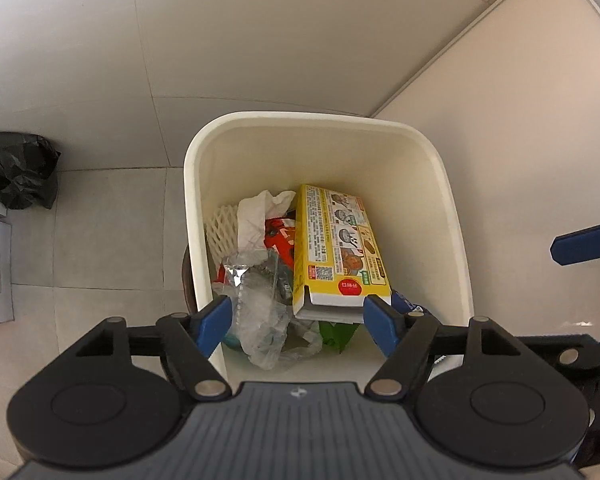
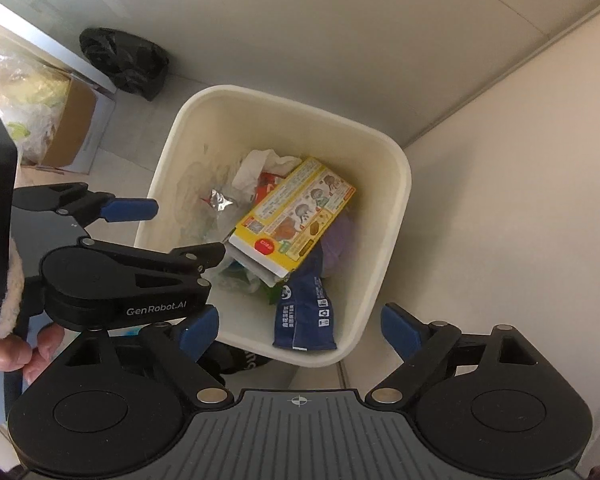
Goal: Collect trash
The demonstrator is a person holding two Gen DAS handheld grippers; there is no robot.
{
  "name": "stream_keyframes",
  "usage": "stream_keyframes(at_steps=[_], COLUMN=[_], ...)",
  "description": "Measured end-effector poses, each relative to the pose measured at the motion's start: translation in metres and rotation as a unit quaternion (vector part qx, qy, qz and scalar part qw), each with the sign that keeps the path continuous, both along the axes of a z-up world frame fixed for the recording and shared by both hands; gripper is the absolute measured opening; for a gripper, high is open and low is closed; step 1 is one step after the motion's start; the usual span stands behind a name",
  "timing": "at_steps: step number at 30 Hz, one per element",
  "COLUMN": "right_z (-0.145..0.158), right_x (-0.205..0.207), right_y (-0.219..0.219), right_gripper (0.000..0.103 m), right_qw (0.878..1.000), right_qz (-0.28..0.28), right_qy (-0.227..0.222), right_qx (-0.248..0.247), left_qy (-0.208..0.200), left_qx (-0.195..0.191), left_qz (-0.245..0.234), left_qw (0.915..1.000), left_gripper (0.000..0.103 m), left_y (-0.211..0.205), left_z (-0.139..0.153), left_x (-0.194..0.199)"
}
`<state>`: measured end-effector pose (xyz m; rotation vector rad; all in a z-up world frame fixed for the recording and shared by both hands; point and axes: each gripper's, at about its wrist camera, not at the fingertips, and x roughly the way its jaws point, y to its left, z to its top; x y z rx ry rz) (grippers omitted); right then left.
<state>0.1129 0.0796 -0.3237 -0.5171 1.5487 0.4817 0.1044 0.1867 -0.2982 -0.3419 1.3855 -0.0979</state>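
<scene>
Cream trash bin (image 1: 452, 208) on tiled floor (image 1: 100, 216), corner of white walls. Inside: yellow box (image 1: 336, 244) leaning on top, white tissue (image 1: 256, 212), white foam net (image 1: 220, 228), clear plastic wrap (image 1: 260, 308), foil scrap (image 2: 220, 200), blue pouch (image 2: 304, 312) against near wall. Left hand-held gripper (image 1: 298, 314) points steeply down over bin, jaws released wide, nothing gripped; box end sits between pads, contact unclear. Right hand-held gripper (image 2: 300, 330) points straight down above bin's near rim, spread wide, empty. Person's hand (image 2: 16, 352) grips left handle. Black bag (image 2: 124, 60) and cardboard box (image 2: 74, 128) stand on floor well apart from bin.
</scene>
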Motion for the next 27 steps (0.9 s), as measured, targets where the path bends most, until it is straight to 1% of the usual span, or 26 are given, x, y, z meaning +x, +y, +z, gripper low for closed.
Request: stream_keyframes(at_steps=[4,8,11,14,17,19,21,23,27], right_z=[0.007,0.020,0.038,0.067,0.103,0.128,0.151,0.174,0.216], right_x=[-0.002,-0.012,-0.025,-0.042,-0.066,-0.086,-0.103,-0.118,-0.143], right_y=[0.005,0.007,0.006,0.004,0.001,-0.007,-0.017,-0.032,-0.066], right_gripper=[0.090,0.090,0.090,0.090,0.090,0.090,0.090,0.092,0.097], right_qw=[1.000,0.999,0.998,0.995,0.987,0.978,0.970,0.962,0.944], right_qz=[0.009,0.012,0.016,0.021,0.034,0.041,0.038,0.021,-0.035], right_qy=[-0.013,-0.038,-0.059,-0.086,-0.137,-0.175,-0.210,-0.245,-0.303], right_qx=[0.002,0.012,0.028,0.053,0.081,0.101,0.113,0.120,0.124], left_qy=[-0.003,-0.010,-0.020,-0.030,-0.047,-0.058,-0.071,-0.090,-0.120], left_qx=[0.000,0.005,0.013,0.026,0.035,0.042,0.043,0.039,0.033], left_qz=[0.006,0.017,0.024,0.026,0.036,0.040,0.039,0.036,0.010], left_qw=[1.0000,0.9998,0.9994,0.9989,0.9977,0.9967,0.9958,0.9945,0.9922], left_gripper=[0.072,0.078,0.085,0.089,0.092,0.095,0.099,0.102,0.102], left_y=[0.002,0.007,0.013,0.017,0.019,0.017,0.012,0.004,-0.022], left_z=[0.005,0.021,0.037,0.064,0.098,0.121,0.146,0.172,0.218], left_x=[-0.001,-0.008,-0.018,-0.030,-0.042,-0.049,-0.054,-0.060,-0.067])
